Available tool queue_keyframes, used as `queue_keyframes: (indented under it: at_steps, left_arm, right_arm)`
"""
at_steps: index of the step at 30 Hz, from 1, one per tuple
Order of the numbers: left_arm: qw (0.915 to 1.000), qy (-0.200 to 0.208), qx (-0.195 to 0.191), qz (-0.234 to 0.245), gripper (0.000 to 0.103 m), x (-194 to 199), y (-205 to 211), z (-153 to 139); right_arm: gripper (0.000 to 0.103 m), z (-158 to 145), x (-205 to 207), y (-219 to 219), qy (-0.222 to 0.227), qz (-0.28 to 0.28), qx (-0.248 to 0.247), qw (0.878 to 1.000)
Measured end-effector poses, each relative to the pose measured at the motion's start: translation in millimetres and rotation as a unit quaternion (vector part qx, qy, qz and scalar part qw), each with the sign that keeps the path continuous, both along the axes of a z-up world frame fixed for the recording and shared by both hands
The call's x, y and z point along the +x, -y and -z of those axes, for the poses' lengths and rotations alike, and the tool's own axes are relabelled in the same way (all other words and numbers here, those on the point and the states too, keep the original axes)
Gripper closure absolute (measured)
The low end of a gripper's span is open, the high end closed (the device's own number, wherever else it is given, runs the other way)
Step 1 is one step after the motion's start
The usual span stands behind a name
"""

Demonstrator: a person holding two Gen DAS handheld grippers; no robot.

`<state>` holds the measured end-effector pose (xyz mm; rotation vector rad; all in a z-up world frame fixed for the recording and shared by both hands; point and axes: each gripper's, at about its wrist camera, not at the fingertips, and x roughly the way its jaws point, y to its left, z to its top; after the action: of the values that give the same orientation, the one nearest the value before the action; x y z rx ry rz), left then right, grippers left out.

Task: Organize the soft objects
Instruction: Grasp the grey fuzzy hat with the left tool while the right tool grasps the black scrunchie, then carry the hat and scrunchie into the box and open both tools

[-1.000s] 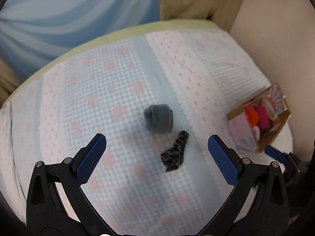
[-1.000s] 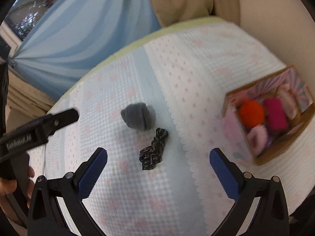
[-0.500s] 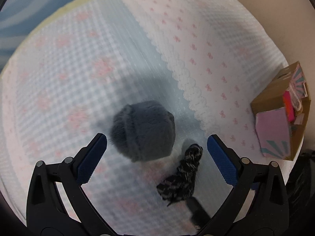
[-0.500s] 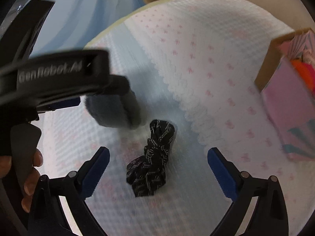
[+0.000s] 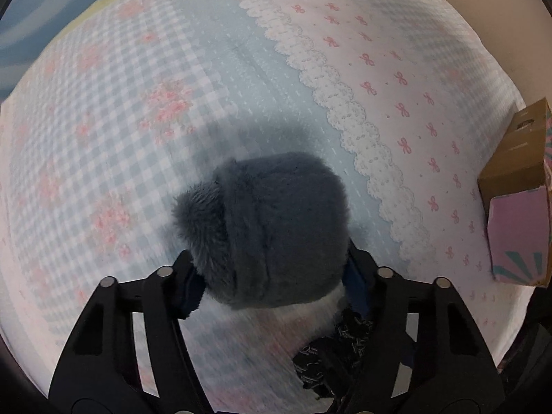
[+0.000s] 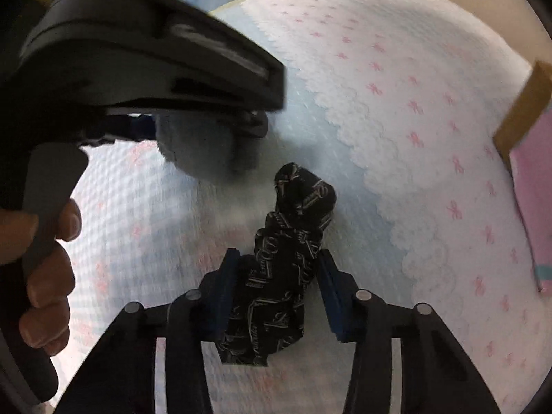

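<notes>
Rightward, open bedspread (image 5: 396,79) — then the box's (image 5: 517,186) edge.

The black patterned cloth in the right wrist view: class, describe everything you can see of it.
The black patterned cloth is a thin, soft fabric printed with pale lines and script-like marks, twisted and bunched into a long lump with a knot-like end pointing away from the camera. It lies on the bedspread, between the blue-padded fingers of the right gripper, which pinch its middle. Its near end hangs loose. The grey fluffy bundle sits just beyond it, held by the left gripper.
</notes>
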<state>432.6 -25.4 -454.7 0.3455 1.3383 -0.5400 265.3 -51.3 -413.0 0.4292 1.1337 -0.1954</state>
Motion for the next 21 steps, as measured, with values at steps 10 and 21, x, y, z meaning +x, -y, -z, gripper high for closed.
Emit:
queue_keyframes:
  at_steps: [10,21]
  left_arm:
    - [0.9996,0.021,0.008,0.017,0.064,-9,3,-15]
    - [0.997,0.067,-0.03,-0.023,0.065,-20,-16,-83]
  right_arm:
    - [0.071,-13,0,19,-0.002,0.006,0.011,1.0]
    - [0.071,-72,-15,41,0.033,-0.012,-0.004,0.999]
